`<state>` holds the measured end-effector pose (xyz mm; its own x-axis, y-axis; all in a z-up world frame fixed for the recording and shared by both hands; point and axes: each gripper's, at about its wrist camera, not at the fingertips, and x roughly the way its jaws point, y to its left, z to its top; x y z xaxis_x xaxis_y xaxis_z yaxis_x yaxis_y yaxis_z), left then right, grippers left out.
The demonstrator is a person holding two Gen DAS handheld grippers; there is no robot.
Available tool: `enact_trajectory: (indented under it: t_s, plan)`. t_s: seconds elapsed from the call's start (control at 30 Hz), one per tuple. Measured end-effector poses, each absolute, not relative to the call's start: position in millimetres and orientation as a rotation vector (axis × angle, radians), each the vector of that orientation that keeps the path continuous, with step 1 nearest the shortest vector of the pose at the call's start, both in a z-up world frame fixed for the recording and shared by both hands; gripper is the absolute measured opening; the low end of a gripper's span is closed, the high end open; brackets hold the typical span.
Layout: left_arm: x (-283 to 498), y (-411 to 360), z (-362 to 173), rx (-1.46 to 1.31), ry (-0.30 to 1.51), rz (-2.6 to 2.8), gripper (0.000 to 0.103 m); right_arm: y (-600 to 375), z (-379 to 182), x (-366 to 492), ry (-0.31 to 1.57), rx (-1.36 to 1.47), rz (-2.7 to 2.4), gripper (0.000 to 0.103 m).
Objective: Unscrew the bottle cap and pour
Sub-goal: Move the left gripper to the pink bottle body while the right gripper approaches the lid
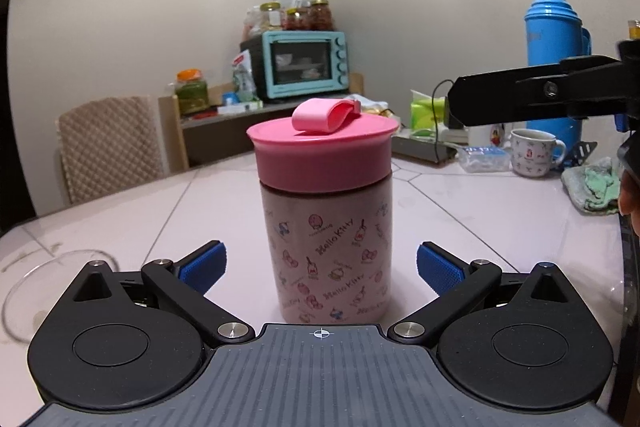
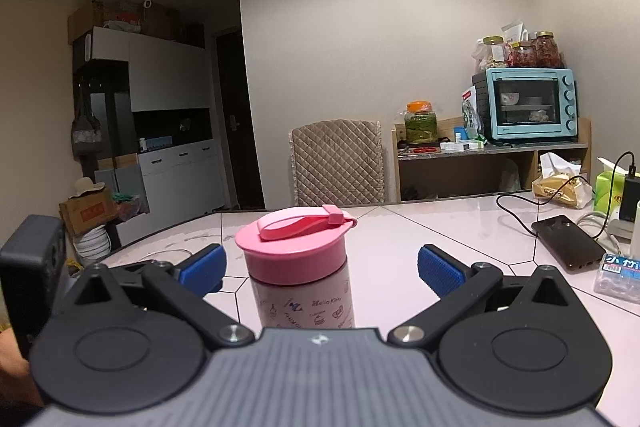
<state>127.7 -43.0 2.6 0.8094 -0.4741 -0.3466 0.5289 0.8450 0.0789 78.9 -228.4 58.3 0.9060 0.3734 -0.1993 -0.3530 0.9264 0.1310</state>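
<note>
The pink-capped bottle [image 1: 328, 227] stands upright at twelve o'clock of the left gripper [image 1: 322, 267], whose jaws are spread apart, untouching. The right gripper [image 2: 322, 267], at three o'clock, is spread wide too.

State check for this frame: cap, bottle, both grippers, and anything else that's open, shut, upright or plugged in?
Pink cap: on the bottle, strap folded flat.
Bottle: upright on table, ungripped.
Left hand-held gripper: open, pads flanking the bottle body.
Right hand-held gripper: open, at cap height.
Toaster oven: door shut.
Blue thermos: upright, capped.
Phone: lying flat, cable attached.
</note>
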Motion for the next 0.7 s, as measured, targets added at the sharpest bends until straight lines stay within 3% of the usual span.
enact_trajectory:
  t_s: [0.7]
  plan:
    - [169,-40,-9,0.157,0.335,-0.682,0.103,-201,51,107,0.277,0.013,0.381,0.103]
